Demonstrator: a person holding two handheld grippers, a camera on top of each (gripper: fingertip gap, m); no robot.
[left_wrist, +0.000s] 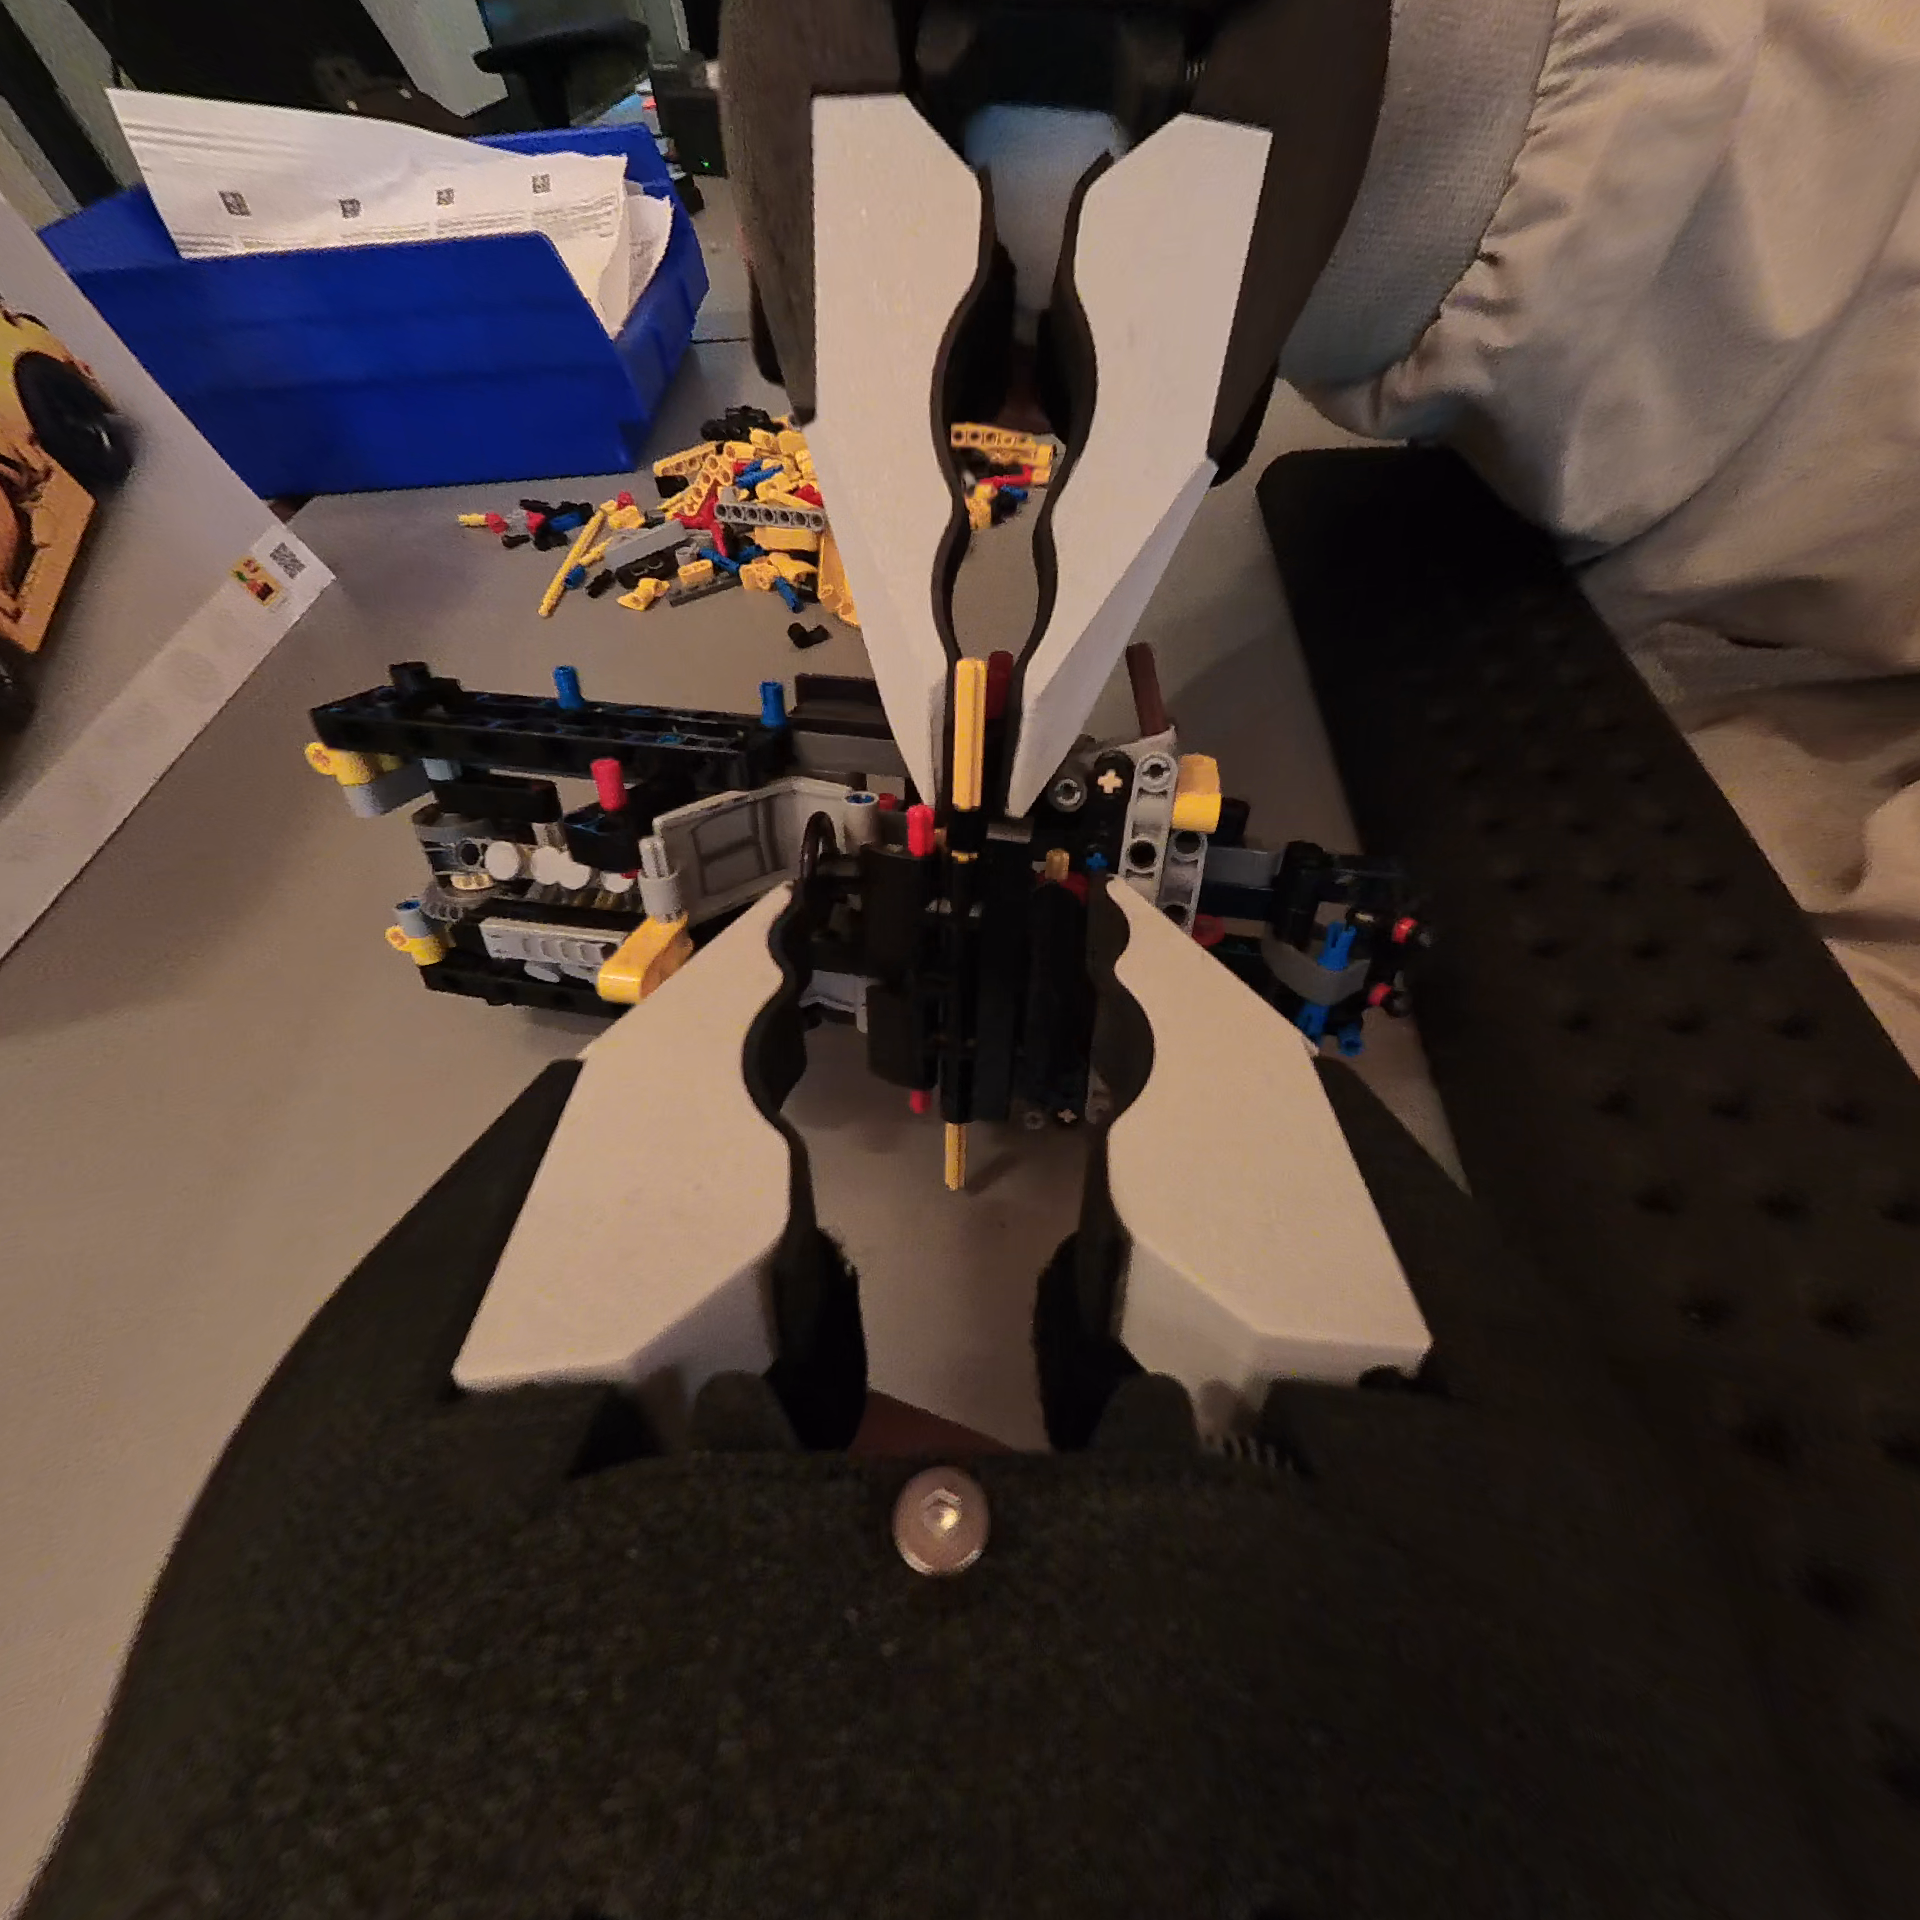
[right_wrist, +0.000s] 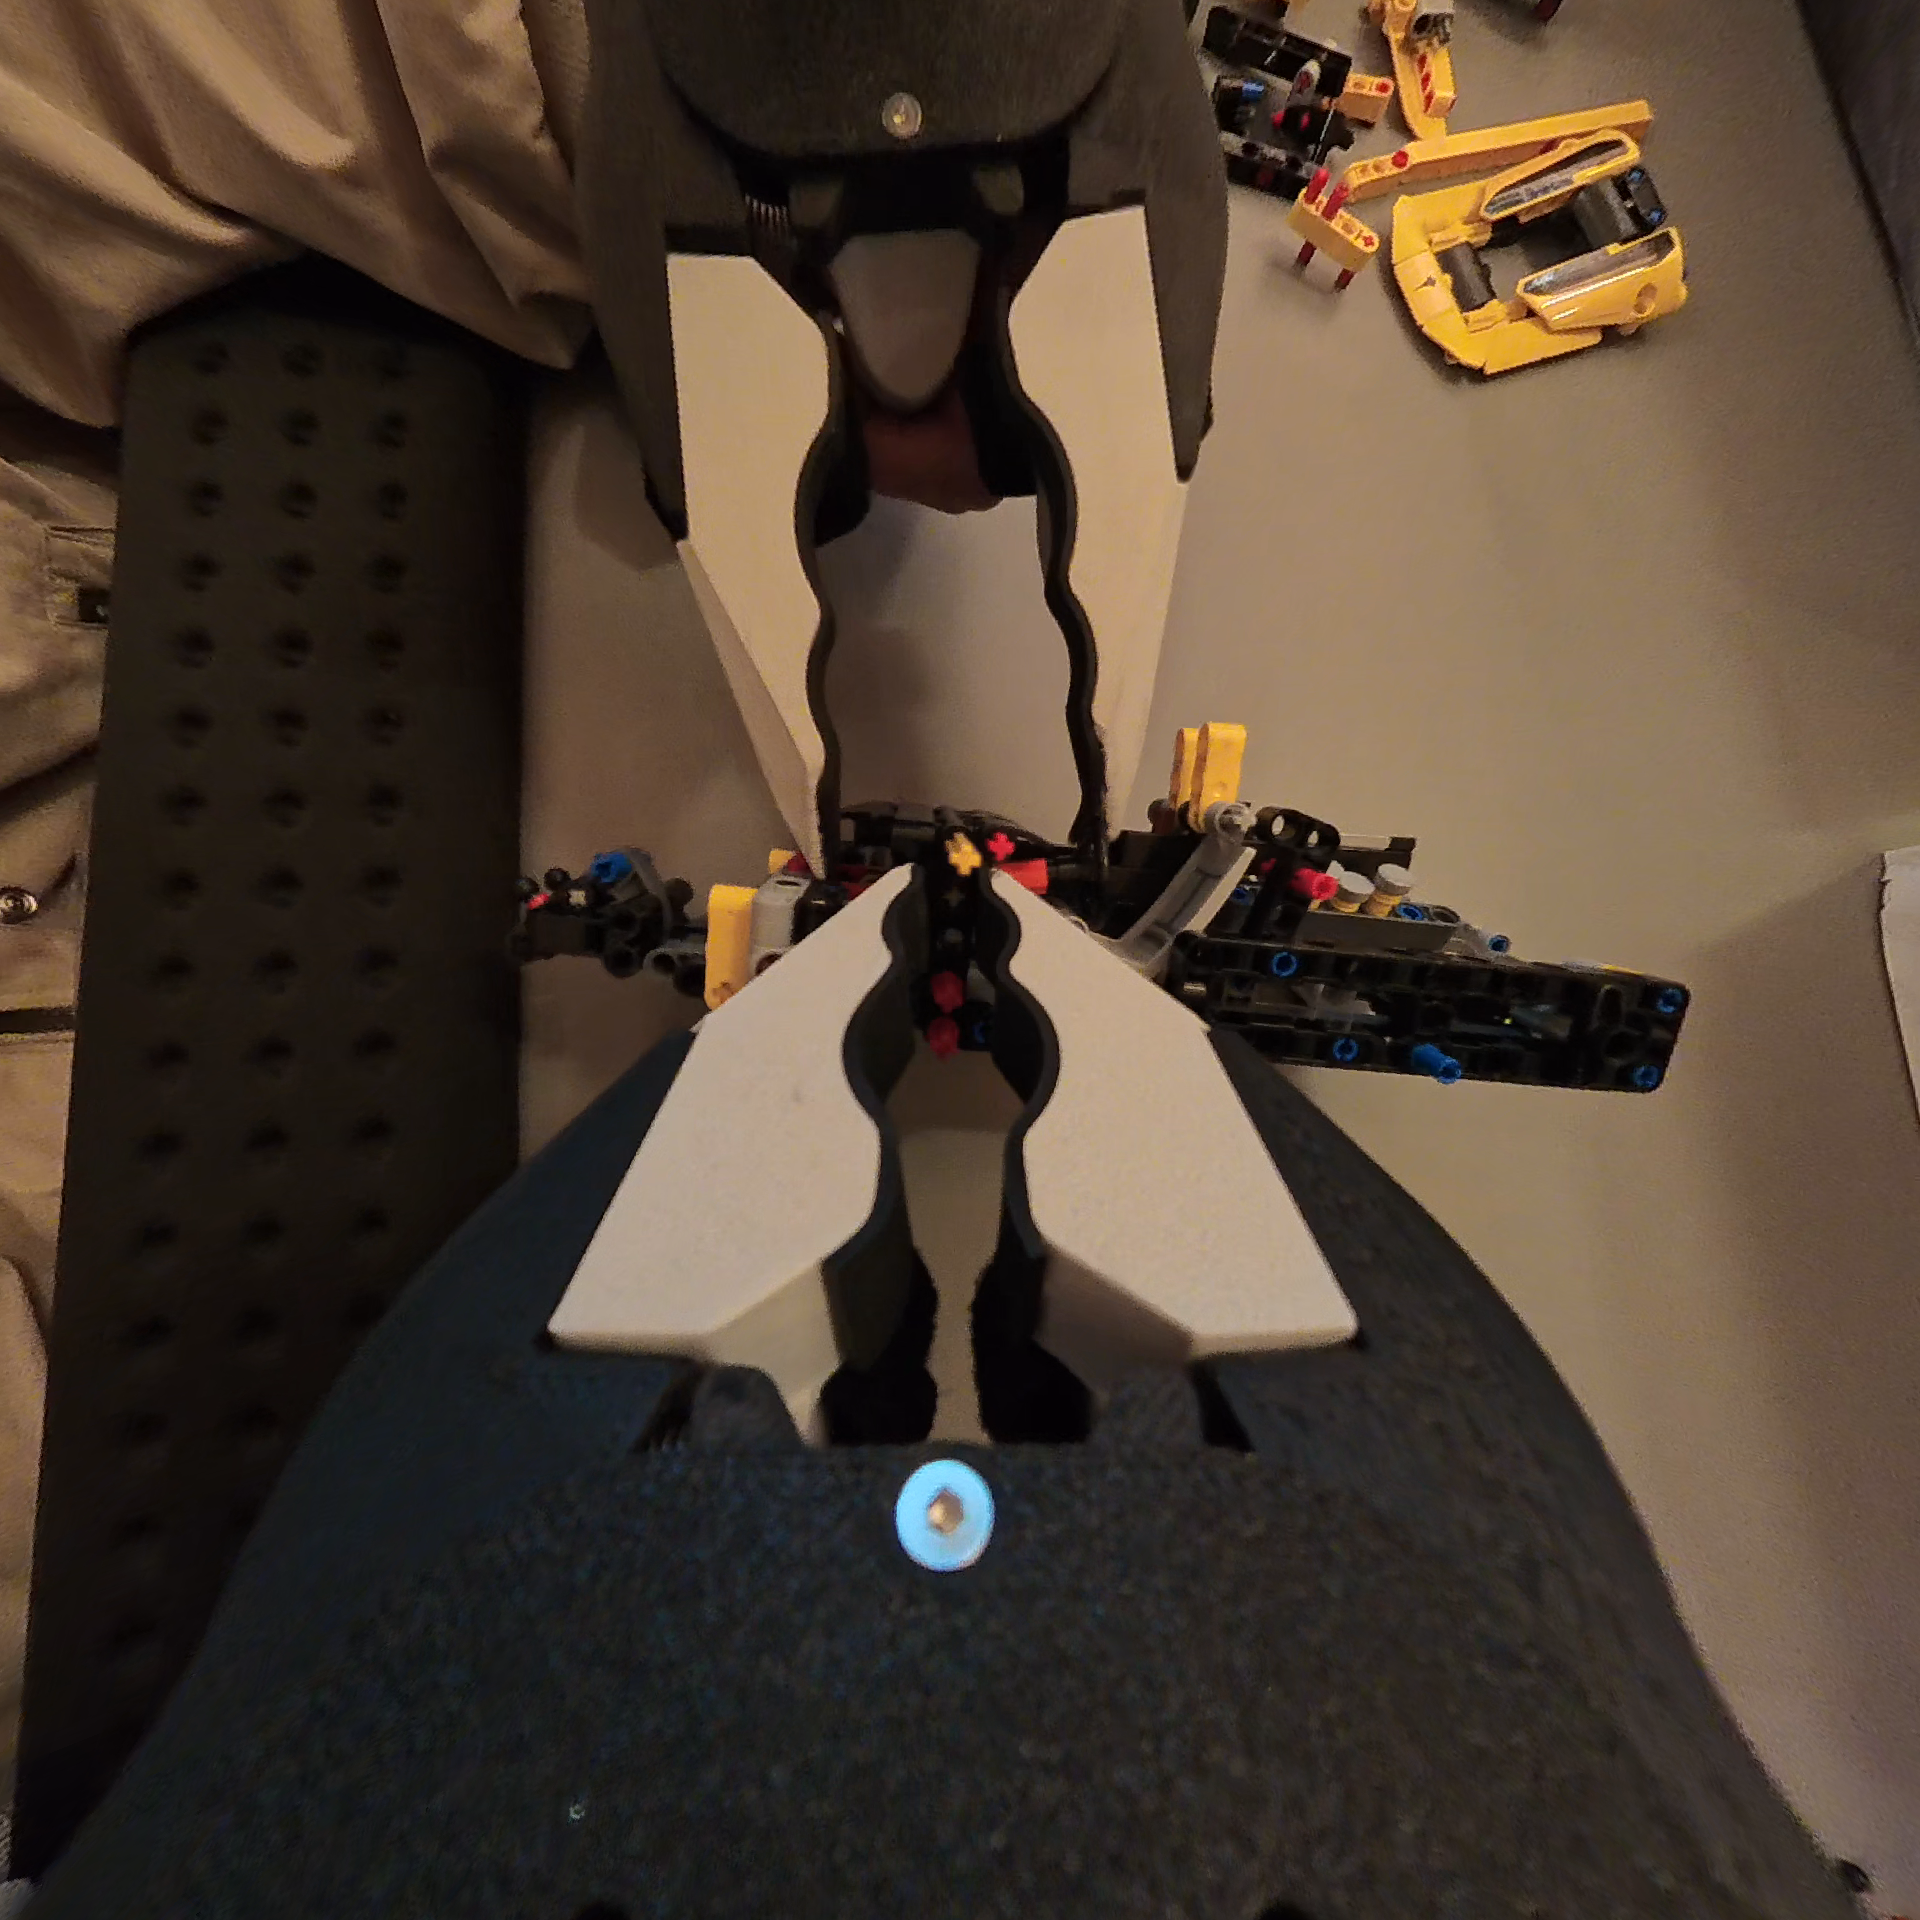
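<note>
A long black, grey and yellow brick-built assembly (left_wrist: 582, 727) lies on the grey table (left_wrist: 260, 1143). My left gripper (left_wrist: 945, 899) has its jaws wide, one on each side of the assembly's black middle block, gripping it. My right gripper (left_wrist: 969, 800) comes from the far side and is shut on a thin yellow axle (left_wrist: 966, 727) that runs down through the black block. In the right wrist view, my right gripper (right_wrist: 951, 878) pinches the axle end (right_wrist: 964, 857) over the assembly (right_wrist: 1455, 997), with the left gripper (right_wrist: 956, 836) straddling the assembly opposite.
A blue bin (left_wrist: 416, 343) holding papers stands at the back left, with a pile of loose pieces (left_wrist: 727, 520) before it. A printed box (left_wrist: 125, 623) lies at the left. A black perforated mat (left_wrist: 1558, 935) and a person's beige clothing (left_wrist: 1714, 312) border the right. Yellow sub-assemblies (right_wrist: 1527, 249) lie beyond. Left and right tips are no more than a few centimetres apart.
</note>
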